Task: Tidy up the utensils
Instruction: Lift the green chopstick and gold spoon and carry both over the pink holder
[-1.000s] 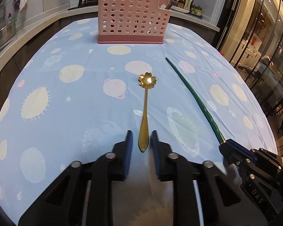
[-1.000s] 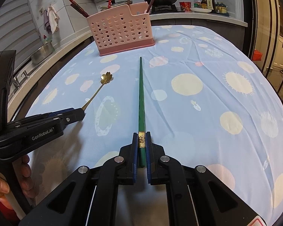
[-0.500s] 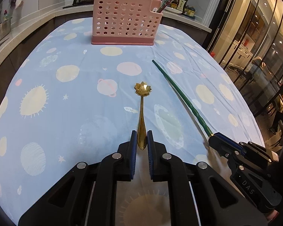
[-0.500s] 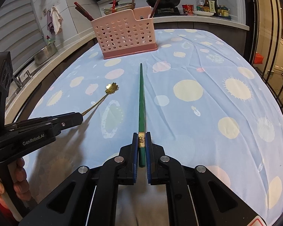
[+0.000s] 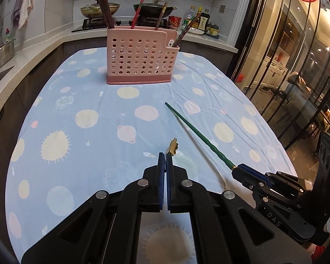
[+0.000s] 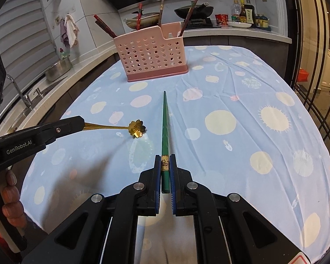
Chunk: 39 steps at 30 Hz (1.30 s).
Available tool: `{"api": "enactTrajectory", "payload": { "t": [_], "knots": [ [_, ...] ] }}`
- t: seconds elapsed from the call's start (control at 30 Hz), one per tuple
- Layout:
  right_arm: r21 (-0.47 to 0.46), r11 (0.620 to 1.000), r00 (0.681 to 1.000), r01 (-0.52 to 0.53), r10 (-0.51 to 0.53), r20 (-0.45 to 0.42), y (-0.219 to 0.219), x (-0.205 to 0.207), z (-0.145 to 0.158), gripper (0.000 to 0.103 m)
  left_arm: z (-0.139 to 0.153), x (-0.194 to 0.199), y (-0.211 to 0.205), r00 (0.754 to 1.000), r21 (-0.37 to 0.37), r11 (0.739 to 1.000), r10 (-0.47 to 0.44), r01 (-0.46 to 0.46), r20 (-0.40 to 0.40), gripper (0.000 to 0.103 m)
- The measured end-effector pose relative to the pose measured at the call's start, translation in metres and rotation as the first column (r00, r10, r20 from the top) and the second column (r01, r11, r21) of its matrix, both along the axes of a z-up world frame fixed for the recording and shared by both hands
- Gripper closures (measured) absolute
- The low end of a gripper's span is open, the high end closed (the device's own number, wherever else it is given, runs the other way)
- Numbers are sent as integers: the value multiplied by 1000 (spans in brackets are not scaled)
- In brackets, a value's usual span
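Observation:
My left gripper (image 5: 165,156) is shut on the handle of a gold spoon (image 5: 173,147) with a flower-shaped bowl, held clear of the cloth. In the right wrist view the gold spoon (image 6: 136,128) sticks out of the left gripper (image 6: 82,123) and hangs above the table. My right gripper (image 6: 165,160) is shut on the thick end of a green chopstick (image 6: 164,118), which points at the pink utensil holder (image 6: 153,51). The green chopstick (image 5: 195,132) also shows in the left wrist view, rising from the right gripper (image 5: 237,168). The pink utensil holder (image 5: 140,55) stands at the far end.
The table wears a blue cloth (image 5: 88,132) printed with planets. Several red and brown chopsticks (image 5: 104,8) stand in the holder. A counter with a stove, pans and bottles runs behind it. A sink (image 6: 55,70) lies at the left, glass doors at the right.
The left jaws closed on the spoon's handle and lifted it off the cloth, its bowl now raised. The right gripper rose slightly with the green chopstick.

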State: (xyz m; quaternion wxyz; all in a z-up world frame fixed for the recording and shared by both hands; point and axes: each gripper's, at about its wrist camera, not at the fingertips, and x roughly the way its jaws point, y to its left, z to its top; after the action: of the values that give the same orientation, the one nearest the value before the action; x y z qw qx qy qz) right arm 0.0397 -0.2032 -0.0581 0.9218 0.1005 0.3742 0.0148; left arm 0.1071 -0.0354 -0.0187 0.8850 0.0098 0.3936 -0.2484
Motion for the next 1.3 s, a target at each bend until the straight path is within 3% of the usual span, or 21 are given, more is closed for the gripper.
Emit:
{"api": "enactTrajectory", "payload": {
  "t": [0.27,0.67,1.03,1.3],
  "knots": [
    [0,1000,1000,-3,3,31,-5,2,16,96,13,6,3,999,13,1000,16,-16,34,102],
    [12,1000,973,-6,3,230,-26,19,102,96,66,26,9,985,24,998,45,-50,167,102],
    [-75,997,916,-25,53,397,-23,79,189,96,120,75,4,961,25,998,56,-65,270,102],
    [-21,1000,884,-15,23,466,-35,139,235,96,165,122,3,937,17,996,82,-93,341,102]
  ]
}}
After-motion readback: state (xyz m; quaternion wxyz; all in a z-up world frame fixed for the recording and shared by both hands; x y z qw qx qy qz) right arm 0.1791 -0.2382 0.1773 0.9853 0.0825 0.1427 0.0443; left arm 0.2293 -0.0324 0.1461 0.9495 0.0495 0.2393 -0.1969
